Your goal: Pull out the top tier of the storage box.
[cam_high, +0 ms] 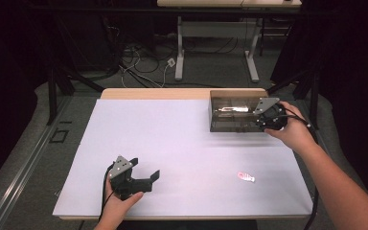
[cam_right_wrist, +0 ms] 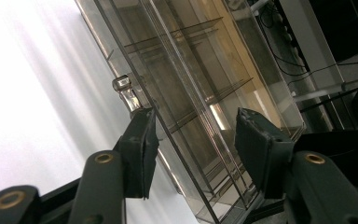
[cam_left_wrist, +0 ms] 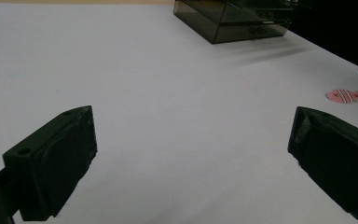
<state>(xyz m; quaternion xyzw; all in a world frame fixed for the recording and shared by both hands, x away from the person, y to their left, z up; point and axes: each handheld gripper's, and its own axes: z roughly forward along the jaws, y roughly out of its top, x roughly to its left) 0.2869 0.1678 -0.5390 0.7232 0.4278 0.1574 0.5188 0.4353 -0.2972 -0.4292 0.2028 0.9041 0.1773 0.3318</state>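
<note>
Over at the far right of the white table (cam_high: 172, 143), the right gripper (cam_right_wrist: 193, 140) straddles the front edge of the smoky clear box (cam_high: 235, 117), jaws apart and not pressing it. Near left, the left gripper (cam_high: 146, 175) rests wide open, a small pink fish (cam_high: 246, 177) lying well right.

smoky clear box (cam_high: 235, 115), pink striped fish (cam_high: 246, 177)
</note>
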